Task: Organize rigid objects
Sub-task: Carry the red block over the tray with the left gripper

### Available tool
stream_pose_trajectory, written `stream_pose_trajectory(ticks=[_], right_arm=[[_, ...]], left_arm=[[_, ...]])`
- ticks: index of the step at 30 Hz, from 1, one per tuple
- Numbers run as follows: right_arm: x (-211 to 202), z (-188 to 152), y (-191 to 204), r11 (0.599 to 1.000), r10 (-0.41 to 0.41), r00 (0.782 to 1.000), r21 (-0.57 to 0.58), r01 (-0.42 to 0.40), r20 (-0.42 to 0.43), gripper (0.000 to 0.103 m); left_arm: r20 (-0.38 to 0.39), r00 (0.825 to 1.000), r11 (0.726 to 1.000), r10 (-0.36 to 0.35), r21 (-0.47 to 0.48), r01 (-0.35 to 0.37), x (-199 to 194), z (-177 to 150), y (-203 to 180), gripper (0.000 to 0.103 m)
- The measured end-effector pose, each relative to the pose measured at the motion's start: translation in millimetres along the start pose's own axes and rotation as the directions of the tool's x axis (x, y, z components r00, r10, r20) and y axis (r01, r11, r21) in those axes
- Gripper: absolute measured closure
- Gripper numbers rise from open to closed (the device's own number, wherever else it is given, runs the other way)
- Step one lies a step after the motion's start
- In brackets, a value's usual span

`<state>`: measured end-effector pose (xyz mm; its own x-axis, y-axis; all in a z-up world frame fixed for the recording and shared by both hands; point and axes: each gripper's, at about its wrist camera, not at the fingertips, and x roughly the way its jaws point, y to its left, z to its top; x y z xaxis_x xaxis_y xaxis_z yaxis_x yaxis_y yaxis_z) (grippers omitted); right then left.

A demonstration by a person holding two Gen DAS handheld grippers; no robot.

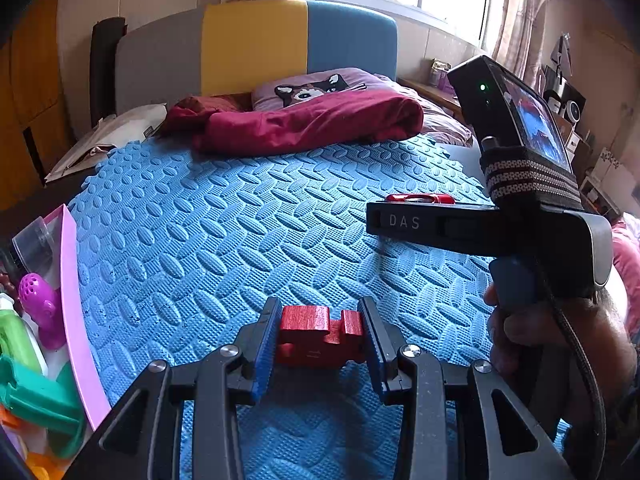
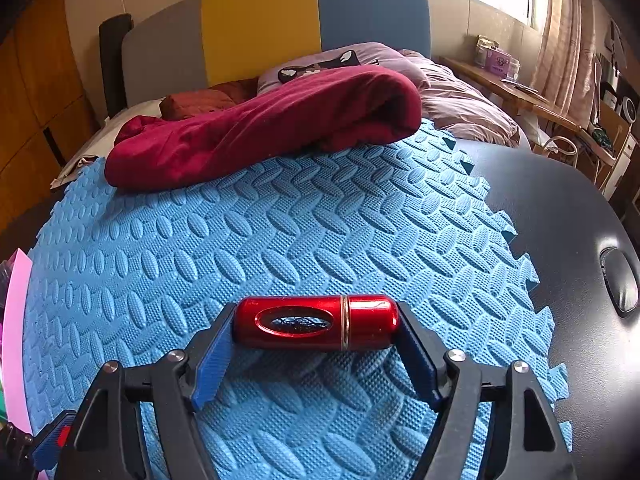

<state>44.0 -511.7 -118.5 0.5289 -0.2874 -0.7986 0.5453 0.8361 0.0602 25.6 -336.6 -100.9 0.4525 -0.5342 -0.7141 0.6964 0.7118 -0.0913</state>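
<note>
Left hand-held gripper [image 1: 320, 330]: pinched a red wooden block [image 1: 320, 336] just above the blue foam mat [image 1: 200, 220]. Right hand-held gripper [image 2: 314, 330]: clamped a red metal capsule [image 2: 316, 322] endwise. Pink-rimmed bin [image 1: 70, 280], left, likely destination; advised level carry, firm squeeze. Beyond: maroon cloth [image 2: 260, 132].

My left gripper [image 1: 320, 340]: black arms, blue pads, on a red wooden block [image 1: 316, 334]. My right gripper [image 2: 316, 332]: same black and blue, around a glossy red capsule [image 2: 316, 326] with gold band. Foam mat [image 1: 240, 220] blue, leaf-weave emboss. At 12 o'clock: maroon cloth [image 2: 260, 132], headboard [image 1: 256, 48] grey, yellow, blue. At 9: pink tray [image 1: 74, 300].
</note>
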Motion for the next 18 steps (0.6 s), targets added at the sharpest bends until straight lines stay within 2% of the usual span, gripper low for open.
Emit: stream_pose_trajectory(ticks=[4,7,12,18], right_arm=[[0.7,0.2,-1.4,1.0,0.003,1.0,0.002,-0.003,0.001,0.026],[0.8,0.5,-2.1,1.0,0.007,1.0,0.004,-0.007,0.001,0.026],[0.9,0.6,-2.8,1.0,0.01,1.0,0.006,-0.01,0.001,0.026],[0.9,0.8,-2.7,1.0,0.012,1.0,0.008,-0.012,0.001,0.026]], left_arm=[[0.002,1.0,1.0,0.009,0.009,-0.009,0.5,0.3,-0.5,0.063],[0.01,0.998,0.998,0.056,0.007,-0.056,-2.1,1.1,0.0,0.064],[0.001,0.998,0.998,0.057,-0.003,-0.057,-12.7,-3.8,2.0,0.064],[0.067,0.996,0.998,0.056,0.007,-0.057,-47.7,4.3,2.5,0.064]])
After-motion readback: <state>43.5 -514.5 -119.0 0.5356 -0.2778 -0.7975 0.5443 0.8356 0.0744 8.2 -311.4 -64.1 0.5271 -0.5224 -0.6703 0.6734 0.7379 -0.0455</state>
